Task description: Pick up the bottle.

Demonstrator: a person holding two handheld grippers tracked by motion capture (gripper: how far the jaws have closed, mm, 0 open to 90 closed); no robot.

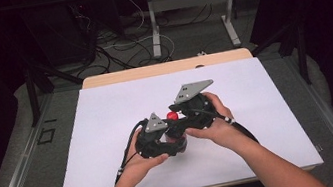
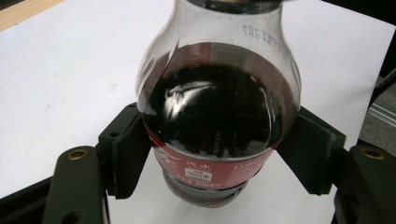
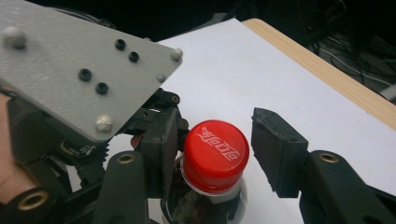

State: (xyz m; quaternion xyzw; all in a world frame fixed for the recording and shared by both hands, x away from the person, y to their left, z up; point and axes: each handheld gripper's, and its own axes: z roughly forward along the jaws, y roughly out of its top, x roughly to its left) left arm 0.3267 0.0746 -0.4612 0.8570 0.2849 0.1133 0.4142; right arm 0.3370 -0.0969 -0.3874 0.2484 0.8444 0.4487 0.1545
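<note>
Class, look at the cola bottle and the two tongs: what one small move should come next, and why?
Probably close the right tongs on the red cap. The left tongs are already clamped on the bottle at its label, steadying it, while the right pads straddle the cap with a visible gap on one side, so no grip for twisting exists yet.
</note>
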